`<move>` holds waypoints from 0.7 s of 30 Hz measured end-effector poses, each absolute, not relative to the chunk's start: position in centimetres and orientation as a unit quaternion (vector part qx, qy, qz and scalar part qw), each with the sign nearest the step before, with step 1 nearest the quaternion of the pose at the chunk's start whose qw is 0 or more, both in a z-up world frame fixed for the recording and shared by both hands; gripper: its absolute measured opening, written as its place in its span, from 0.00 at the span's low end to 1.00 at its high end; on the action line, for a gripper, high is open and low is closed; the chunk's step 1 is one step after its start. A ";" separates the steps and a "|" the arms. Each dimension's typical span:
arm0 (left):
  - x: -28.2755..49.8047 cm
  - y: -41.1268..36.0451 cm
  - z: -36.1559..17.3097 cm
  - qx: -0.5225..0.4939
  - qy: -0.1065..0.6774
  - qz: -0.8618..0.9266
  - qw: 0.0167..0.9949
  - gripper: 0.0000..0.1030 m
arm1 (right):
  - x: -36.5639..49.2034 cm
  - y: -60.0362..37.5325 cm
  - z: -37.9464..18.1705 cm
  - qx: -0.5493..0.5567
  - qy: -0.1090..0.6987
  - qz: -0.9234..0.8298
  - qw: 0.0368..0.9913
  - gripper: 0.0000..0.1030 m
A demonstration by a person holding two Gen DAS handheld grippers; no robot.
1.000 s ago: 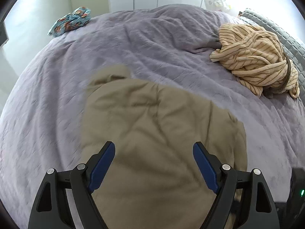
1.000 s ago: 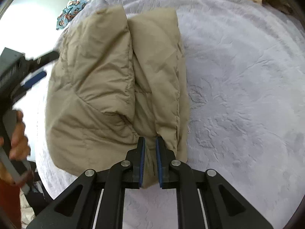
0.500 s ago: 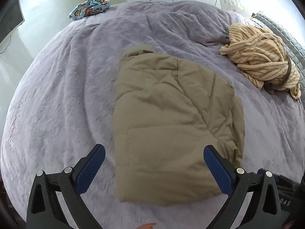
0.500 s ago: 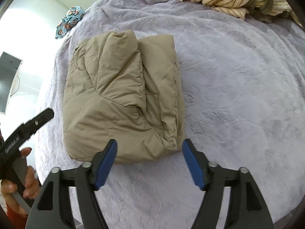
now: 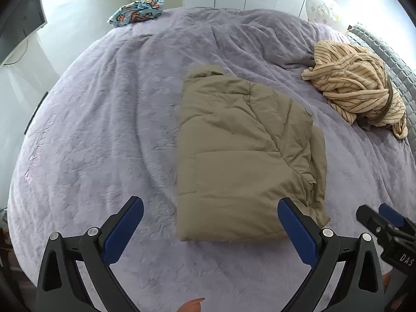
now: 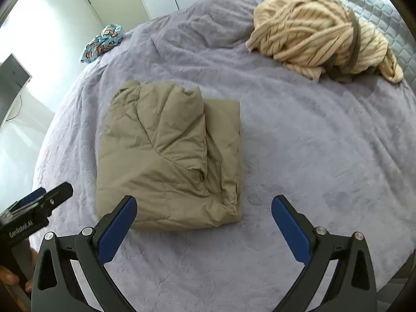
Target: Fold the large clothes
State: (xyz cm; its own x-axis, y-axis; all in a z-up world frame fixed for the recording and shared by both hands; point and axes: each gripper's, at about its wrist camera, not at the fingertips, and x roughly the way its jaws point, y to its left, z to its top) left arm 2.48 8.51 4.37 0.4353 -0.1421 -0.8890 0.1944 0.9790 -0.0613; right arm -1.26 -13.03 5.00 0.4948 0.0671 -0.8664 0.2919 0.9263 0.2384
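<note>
While both grippers hang spread wide and empty, left gripper (image 5: 210, 230) steady, right gripper (image 6: 204, 225) jaws opening, the tan puffer jacket (image 6: 169, 161) lies folded mid-bed on the lilac bedspread (image 6: 299, 156). Left to fold: striped garment (image 6: 319, 33), crumpled near the headboard. Patterned bundle (image 5: 136, 10) sits at the far edge; path looks clear.

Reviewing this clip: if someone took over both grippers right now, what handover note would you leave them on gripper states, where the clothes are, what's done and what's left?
Left gripper: open, holding nothing, above the bed in front of the khaki jacket.
Right gripper: jaws opening, nothing between them, over the near right corner of the same jacket.
Khaki jacket: lies folded into a compact rectangle on the purple blanket, touched by neither gripper.
Striped garment: crumpled in a heap further back on the right, not folded.
Patterned cloth: bunched at the far edge of the bed.
Done: the jacket fold looks complete.
Left: probably the striped garment next.
</note>
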 end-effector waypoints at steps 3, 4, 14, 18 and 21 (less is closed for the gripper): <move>1.4 9.0 5.6 0.027 0.508 -0.094 0.856 1.00 | -1.6 -12.7 6.5 0.172 0.499 -0.071 0.846 1.00; 1.2 9.1 6.0 0.030 0.503 -0.092 0.859 1.00 | -1.7 -12.6 6.9 0.167 0.500 -0.073 0.847 1.00; -1.1 10.1 10.8 0.039 0.464 -0.083 0.881 1.00 | -3.1 -12.2 11.4 0.149 0.472 -0.094 0.864 1.00; -1.4 10.3 12.2 0.043 0.456 -0.074 0.886 1.00 | -3.5 -12.3 12.4 0.144 0.460 -0.101 0.870 1.00; -1.5 10.6 12.9 0.038 0.454 -0.066 0.888 1.00 | -3.8 -12.5 12.8 0.146 0.457 -0.103 0.871 1.00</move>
